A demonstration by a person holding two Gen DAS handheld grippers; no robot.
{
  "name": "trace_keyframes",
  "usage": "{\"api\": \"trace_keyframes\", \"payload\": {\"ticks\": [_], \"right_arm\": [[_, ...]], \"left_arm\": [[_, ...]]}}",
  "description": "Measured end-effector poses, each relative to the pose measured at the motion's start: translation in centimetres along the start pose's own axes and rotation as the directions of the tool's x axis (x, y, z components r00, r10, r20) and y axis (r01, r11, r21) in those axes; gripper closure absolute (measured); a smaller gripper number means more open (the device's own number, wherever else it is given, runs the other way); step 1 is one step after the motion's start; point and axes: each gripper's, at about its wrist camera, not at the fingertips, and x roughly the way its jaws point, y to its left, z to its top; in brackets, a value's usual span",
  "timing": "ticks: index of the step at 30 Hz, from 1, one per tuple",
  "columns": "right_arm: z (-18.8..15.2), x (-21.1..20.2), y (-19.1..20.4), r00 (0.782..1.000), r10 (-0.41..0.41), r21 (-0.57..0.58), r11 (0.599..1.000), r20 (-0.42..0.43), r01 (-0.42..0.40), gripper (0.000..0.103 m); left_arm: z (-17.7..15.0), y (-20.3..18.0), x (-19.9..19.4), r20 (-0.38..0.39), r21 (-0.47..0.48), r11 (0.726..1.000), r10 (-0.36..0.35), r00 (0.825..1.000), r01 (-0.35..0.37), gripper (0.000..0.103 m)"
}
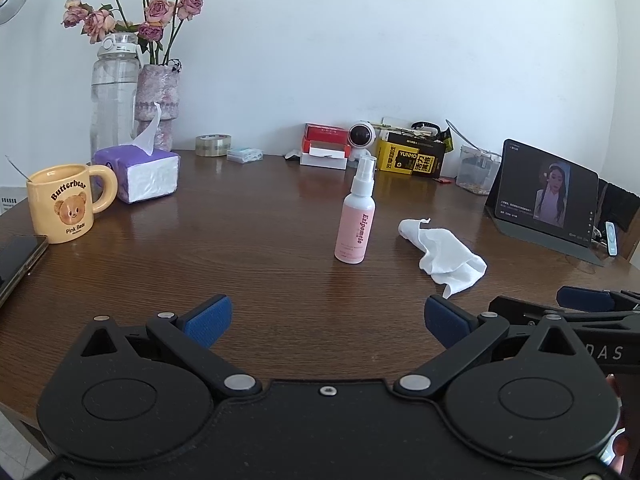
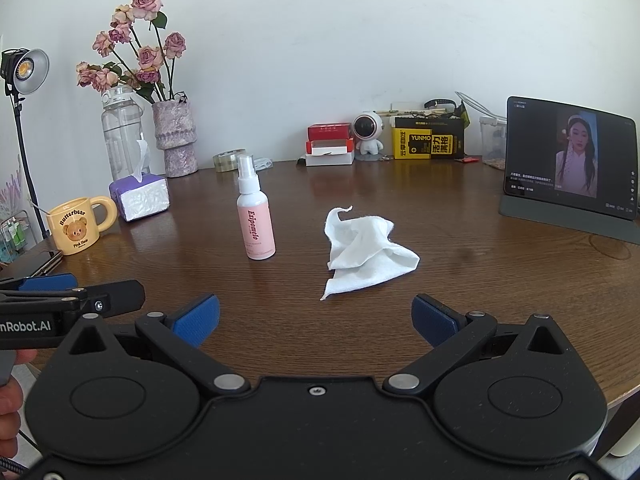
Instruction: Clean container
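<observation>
left gripper [image 1: 326, 322] gaping, empty | right gripper [image 2: 316, 320] gaping | advising: pinch wipe [image 2: 366, 250] mid-fold, steady spray bottle [image 1: 355, 220] low

Left gripper [image 1: 327, 322] open w/ spray bottle [image 1: 356, 220] upright beside wipe [image 1: 444, 256].

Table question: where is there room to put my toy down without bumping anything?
The table has bare wood between the white cloth and the tablet, and between the mug and the pink spray bottle. The strip right before both open grippers is bare too. The back edge is crowded: boxes, tape, vase.
</observation>
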Motion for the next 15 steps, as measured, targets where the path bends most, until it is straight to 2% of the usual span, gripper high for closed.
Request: {"api": "trace_keyframes", "payload": {"ticks": [15], "right_arm": [[0.05,0.16,-0.23,1.0,0.001,-0.004,1.0,0.001,-0.001,0.0]], "left_arm": [[0.56,0.09,0.21,-0.001,-0.006,1.0,-0.023,1.0,0.023,0.0]]}}
